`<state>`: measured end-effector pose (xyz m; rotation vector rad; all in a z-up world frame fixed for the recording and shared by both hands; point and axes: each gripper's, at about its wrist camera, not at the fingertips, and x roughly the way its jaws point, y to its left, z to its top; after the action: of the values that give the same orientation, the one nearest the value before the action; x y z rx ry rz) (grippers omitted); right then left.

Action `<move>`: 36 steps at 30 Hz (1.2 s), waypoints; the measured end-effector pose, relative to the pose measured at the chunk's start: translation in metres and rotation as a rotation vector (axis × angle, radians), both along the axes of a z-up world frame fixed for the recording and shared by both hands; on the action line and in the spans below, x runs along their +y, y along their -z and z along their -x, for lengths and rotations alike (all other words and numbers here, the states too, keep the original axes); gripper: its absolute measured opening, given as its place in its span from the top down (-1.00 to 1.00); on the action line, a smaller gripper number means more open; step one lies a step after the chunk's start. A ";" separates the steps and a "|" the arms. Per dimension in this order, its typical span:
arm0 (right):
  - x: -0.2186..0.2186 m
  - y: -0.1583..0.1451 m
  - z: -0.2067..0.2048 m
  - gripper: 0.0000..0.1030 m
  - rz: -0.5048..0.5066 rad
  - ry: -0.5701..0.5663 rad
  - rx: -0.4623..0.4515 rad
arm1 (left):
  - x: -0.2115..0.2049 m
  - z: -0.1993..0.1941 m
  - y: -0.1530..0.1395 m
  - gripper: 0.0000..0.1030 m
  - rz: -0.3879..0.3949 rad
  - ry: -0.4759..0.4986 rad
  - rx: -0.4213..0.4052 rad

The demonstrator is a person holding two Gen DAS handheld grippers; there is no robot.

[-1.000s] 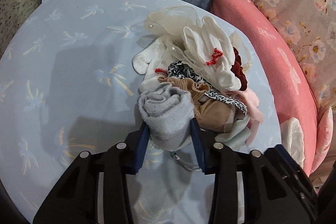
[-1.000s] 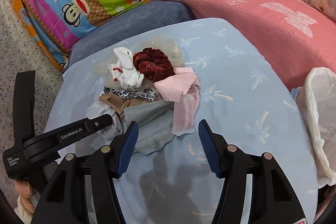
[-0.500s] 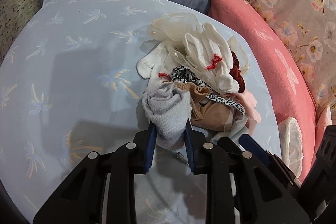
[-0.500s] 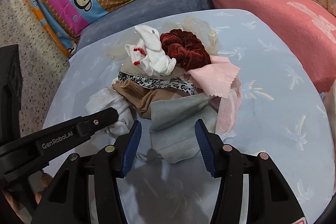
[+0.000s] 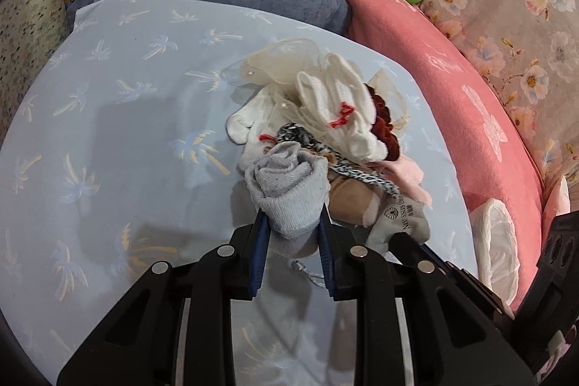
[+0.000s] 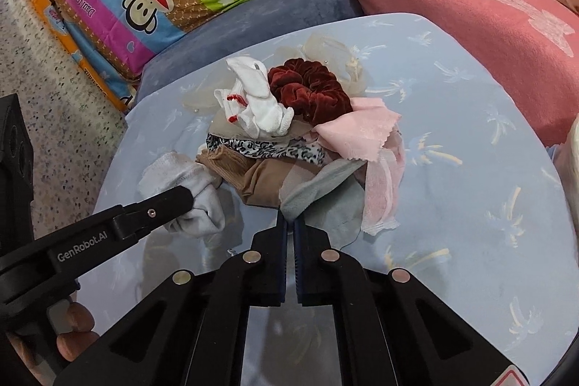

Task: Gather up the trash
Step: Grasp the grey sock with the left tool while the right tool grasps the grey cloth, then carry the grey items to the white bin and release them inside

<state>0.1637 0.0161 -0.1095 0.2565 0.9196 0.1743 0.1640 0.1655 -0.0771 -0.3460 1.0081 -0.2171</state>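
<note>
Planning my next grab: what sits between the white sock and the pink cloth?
The dark red scrunchie sits between the white sock and the pink cloth, touching both; clearest in the right wrist view.

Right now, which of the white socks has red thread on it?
The white sock on top of the pile, beside the dark red scrunchie. The greyish-white sock in the left gripper has none.

Two close wrist views, angled down from opposite sides onto one cloth pile (image 5: 325, 140).

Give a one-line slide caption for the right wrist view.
Right claw pinches grey cloth at the pile's edge; left claw grips grey sock.
</note>
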 end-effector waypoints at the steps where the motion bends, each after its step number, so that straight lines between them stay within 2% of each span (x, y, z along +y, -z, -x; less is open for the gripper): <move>1: -0.004 -0.006 0.004 0.94 -0.005 0.006 -0.013 | -0.003 0.002 -0.003 0.52 -0.001 0.005 -0.006; 12: -0.057 -0.073 0.043 0.96 -0.038 0.091 -0.161 | -0.056 0.022 -0.045 0.52 -0.023 0.107 -0.103; 22: -0.137 -0.125 0.088 0.96 -0.015 0.223 -0.294 | -0.130 0.036 -0.078 0.52 -0.048 0.249 -0.190; 29: -0.202 -0.145 0.115 0.96 -0.011 0.336 -0.343 | -0.190 0.047 -0.097 0.51 -0.053 0.368 -0.247; 36: -0.258 -0.148 0.139 0.96 -0.009 0.443 -0.360 | -0.245 0.057 -0.103 0.51 -0.063 0.473 -0.265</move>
<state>0.0244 -0.2423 0.0390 0.4153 0.4888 -0.1821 0.1075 -0.0797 0.0263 -0.0138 0.8194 -0.6403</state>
